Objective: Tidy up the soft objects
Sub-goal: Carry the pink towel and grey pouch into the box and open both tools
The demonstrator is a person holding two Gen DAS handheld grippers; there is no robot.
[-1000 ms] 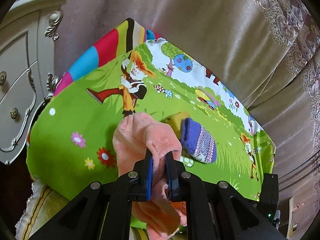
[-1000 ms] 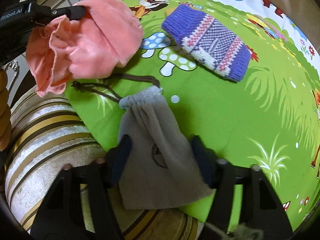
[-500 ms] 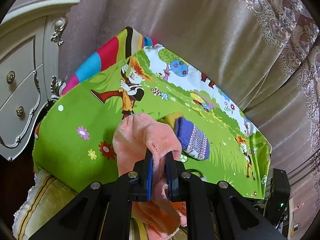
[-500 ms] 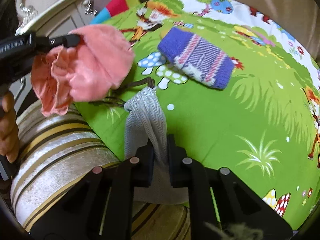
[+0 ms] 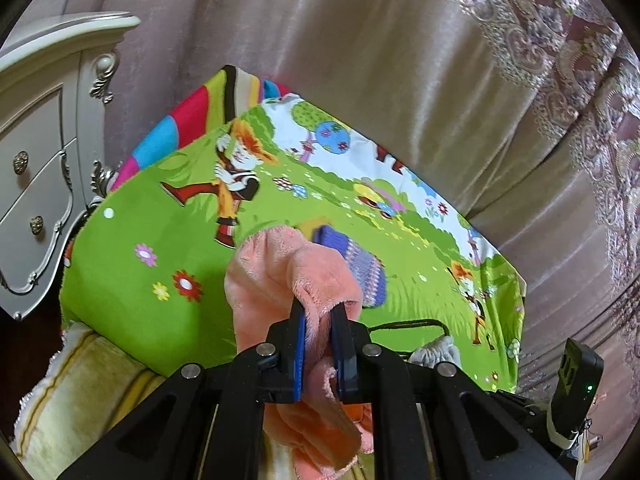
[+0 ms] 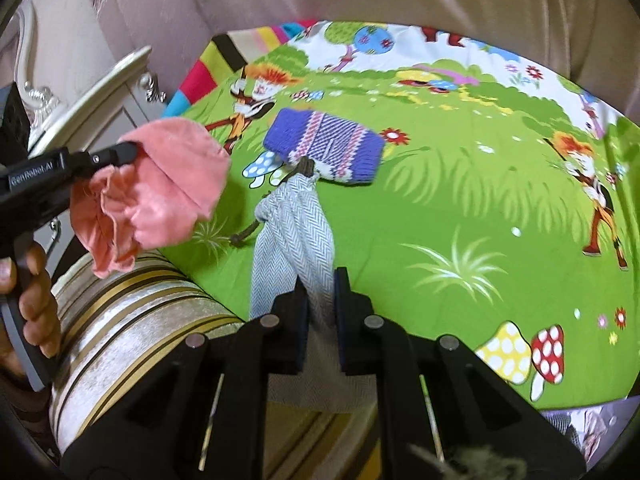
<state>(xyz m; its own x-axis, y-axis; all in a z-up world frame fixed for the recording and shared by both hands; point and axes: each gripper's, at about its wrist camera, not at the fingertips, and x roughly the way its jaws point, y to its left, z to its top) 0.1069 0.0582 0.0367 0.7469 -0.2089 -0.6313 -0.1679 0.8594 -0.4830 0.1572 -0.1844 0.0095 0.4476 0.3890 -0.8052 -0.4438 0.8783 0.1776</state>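
Note:
My left gripper (image 5: pixel 319 312) is shut on a pink fleece cloth (image 5: pixel 288 276) and holds it above the near edge of the green cartoon mat (image 5: pixel 160 248). The cloth (image 6: pixel 160 192) also shows at the left of the right wrist view. My right gripper (image 6: pixel 321 280) is shut on a grey herringbone drawstring bag (image 6: pixel 294 232) and holds it lifted off the mat (image 6: pixel 460 220); its top (image 5: pixel 436 354) shows in the left wrist view. A purple knitted piece (image 6: pixel 324 146) lies flat on the mat beyond the bag, also seen in the left wrist view (image 5: pixel 364 272).
The mat covers a striped cream cushion (image 6: pixel 132 320). A white carved dresser (image 5: pixel 36 160) stands at the left. Beige curtains (image 5: pixel 400 80) hang behind the mat. A person's hand (image 6: pixel 32 296) holds the left gripper's handle.
My right gripper closed on the grey bag and lifted it off the mat. Both grippers pulled back and up; the left keeps its hold on the pink cloth.

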